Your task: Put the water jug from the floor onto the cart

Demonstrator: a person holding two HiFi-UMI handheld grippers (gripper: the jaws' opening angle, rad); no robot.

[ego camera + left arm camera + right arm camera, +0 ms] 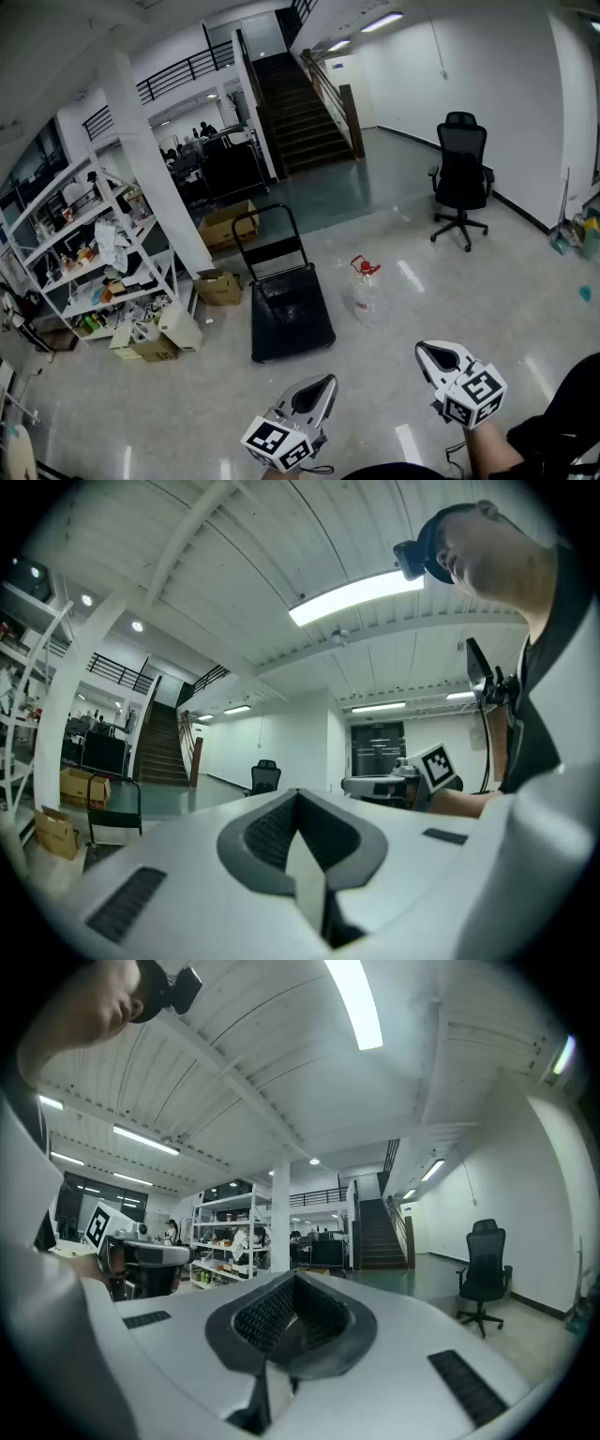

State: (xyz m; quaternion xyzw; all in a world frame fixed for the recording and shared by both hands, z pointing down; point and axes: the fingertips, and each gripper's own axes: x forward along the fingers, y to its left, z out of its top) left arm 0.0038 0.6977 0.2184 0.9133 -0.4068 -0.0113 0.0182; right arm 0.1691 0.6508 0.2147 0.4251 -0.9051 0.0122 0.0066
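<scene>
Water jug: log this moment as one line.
water jug: upright on floor, beside cart, not touching | left gripper: shut, empty | right gripper: shut, empty | pickup: not begun

From head height we look forward and steeply down across the floor (506,300), with the left hand-held gripper (319,389) and right hand-held gripper (433,356) close at the bottom edge. Each gripper view looks level along its own near jaws. All three views share the staircase (300,108) and office chair (461,173).
</scene>
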